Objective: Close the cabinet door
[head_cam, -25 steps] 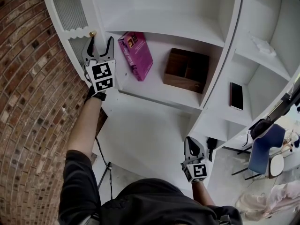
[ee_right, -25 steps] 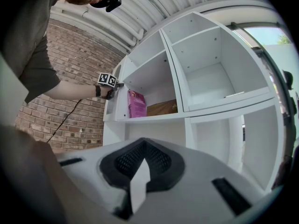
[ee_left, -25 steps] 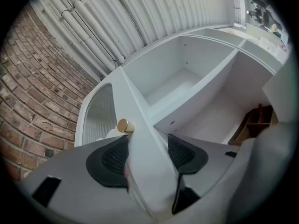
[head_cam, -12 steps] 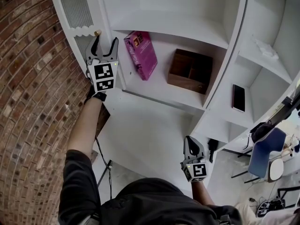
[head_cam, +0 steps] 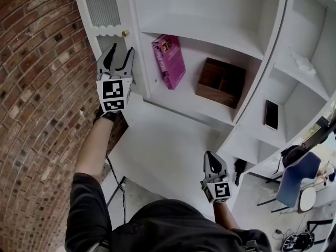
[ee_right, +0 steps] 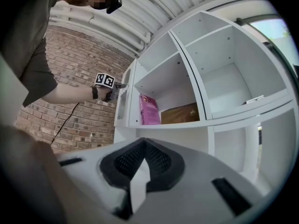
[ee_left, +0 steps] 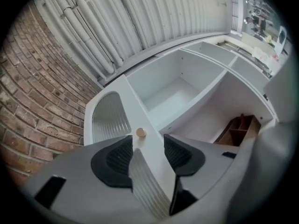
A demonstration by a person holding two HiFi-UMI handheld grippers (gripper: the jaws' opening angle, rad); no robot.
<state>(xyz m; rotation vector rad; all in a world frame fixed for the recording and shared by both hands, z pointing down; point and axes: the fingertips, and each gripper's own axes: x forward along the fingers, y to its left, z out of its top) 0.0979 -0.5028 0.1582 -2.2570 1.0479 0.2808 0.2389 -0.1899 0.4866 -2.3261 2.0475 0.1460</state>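
The left gripper [ee_left: 147,140], jaws just closing, pinches the cabinet door [ee_left: 110,118] just below its knob [ee_left: 140,133]. The door is probably light and rigid. The right gripper [ee_right: 142,146] is closed and empty.

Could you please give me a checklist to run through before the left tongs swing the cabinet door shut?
1. Edge of the cabinet door between the left tongs: ok; it runs between the jaws, which have just been closing.
2. The pads press on the door: cannot tell.
3. The pink box and wooden organizer sit back on the shelf, out of the door's swing: ok, it seems.
4. The right tongs are away from the door: ok; shut, empty, held low.
5. Door closed: not ok; it stands open.
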